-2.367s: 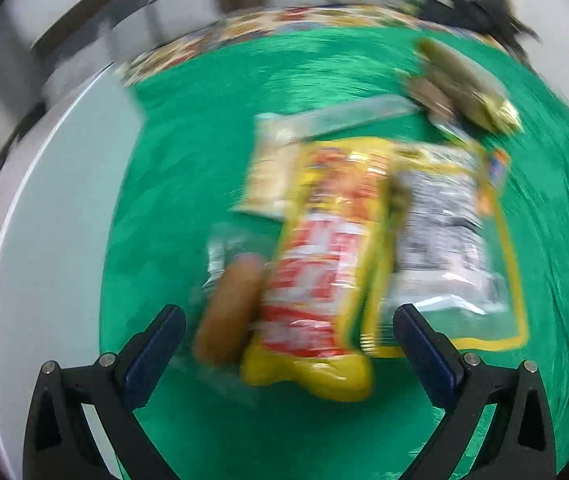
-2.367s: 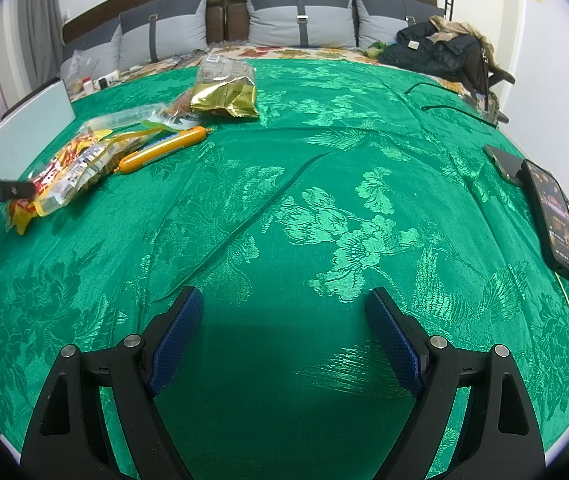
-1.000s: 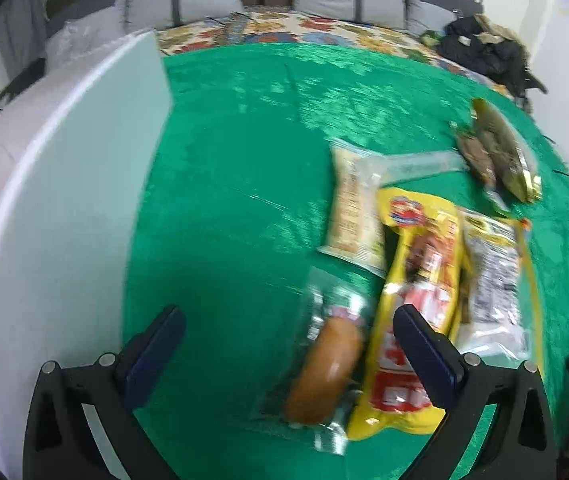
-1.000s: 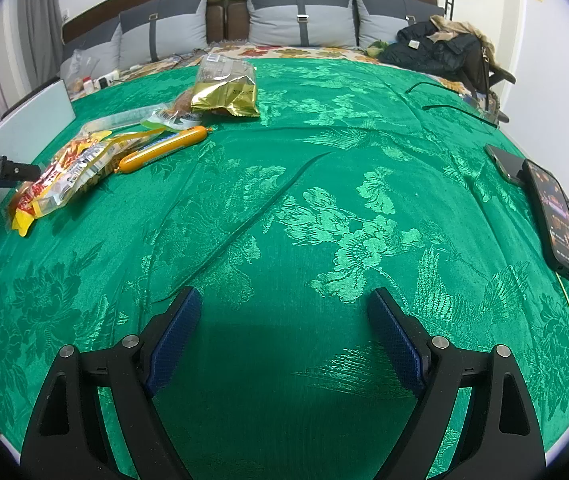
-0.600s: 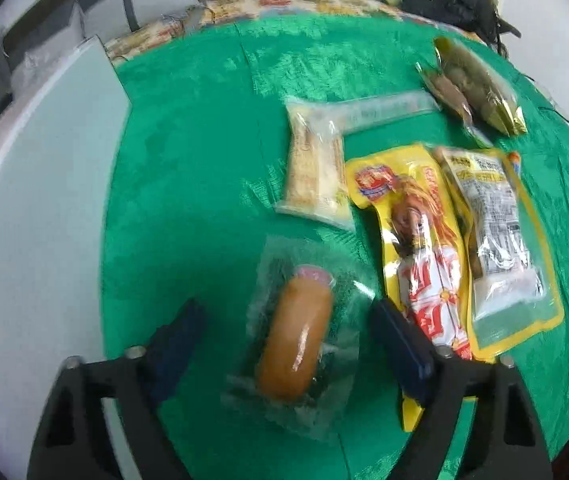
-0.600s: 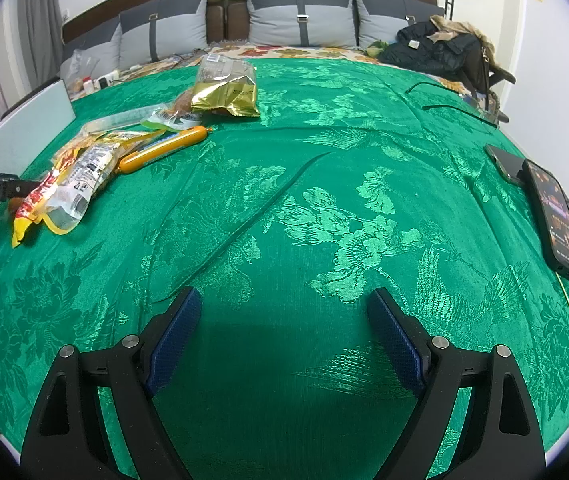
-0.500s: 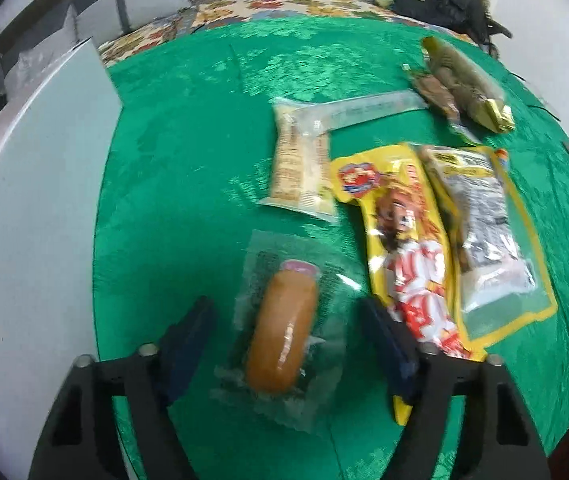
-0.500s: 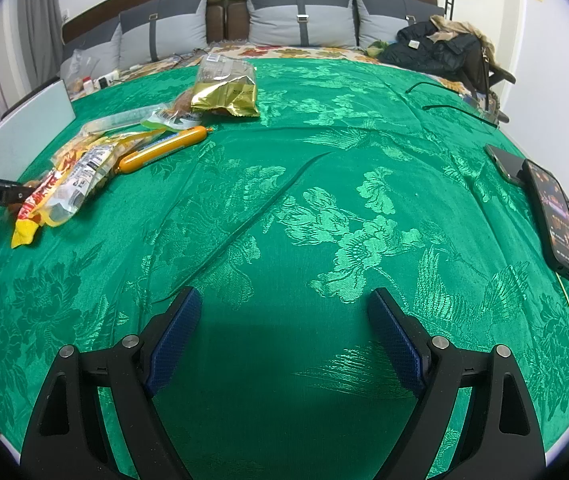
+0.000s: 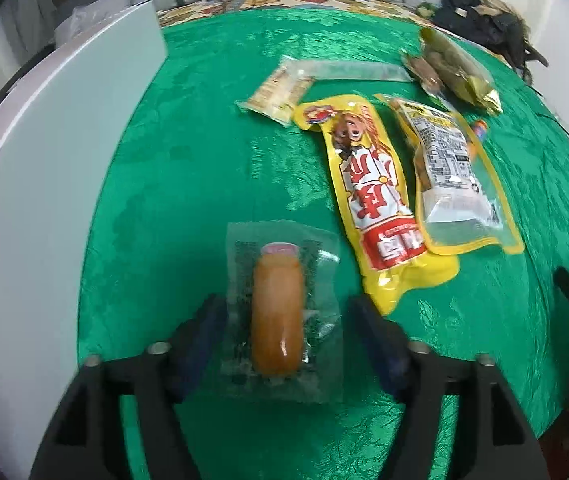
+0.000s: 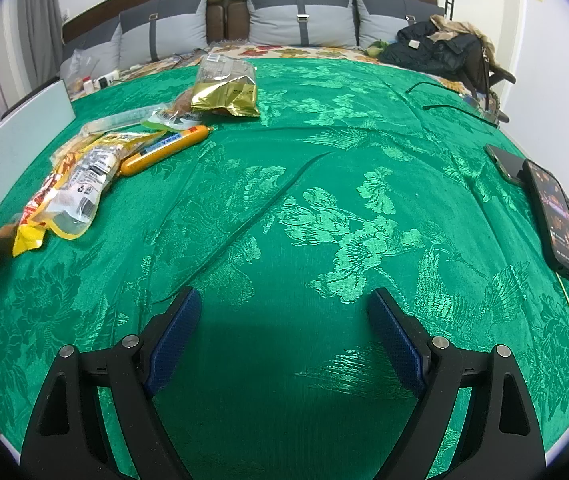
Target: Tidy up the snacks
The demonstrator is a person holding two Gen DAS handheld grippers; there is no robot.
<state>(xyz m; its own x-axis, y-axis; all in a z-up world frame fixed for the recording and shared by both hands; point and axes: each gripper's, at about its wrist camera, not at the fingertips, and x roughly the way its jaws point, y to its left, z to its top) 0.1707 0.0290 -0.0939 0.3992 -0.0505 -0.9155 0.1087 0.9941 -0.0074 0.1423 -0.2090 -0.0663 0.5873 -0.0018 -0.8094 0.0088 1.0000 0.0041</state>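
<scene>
Left wrist view. The left gripper [image 9: 284, 328] points down at the green bedspread [image 9: 212, 152], straddling a clear-wrapped sausage [image 9: 277, 316]. Its jaws are opening; the wrapper lies between them, with the near-left finger at the film's edge and the right finger apart from it, so nothing is gripped. Right of the sausage lie one yellow pouch [image 9: 372, 196] and, overlapping its right side, one clear pouch [image 9: 448, 164]. Farther off lie one pale biscuit pack [image 9: 280, 90], one long clear sleeve [image 9: 360, 70] and one gold bag [image 9: 460, 72]. A white board [image 9: 44, 184] runs along the left.

Right wrist view. The right gripper [image 10: 284, 336] hangs wide open over bare bedspread, holding nothing. The snacks lie far left: an orange sausage stick [image 10: 164, 150] beside the pouches, the gold bag beyond. Two phones [image 10: 552, 216] lie at the right.

Risk, as a judgement: the loose, slippery film may slide out of a closing grip, or the fingers may pinch only wrapper, or snag the cloth.
</scene>
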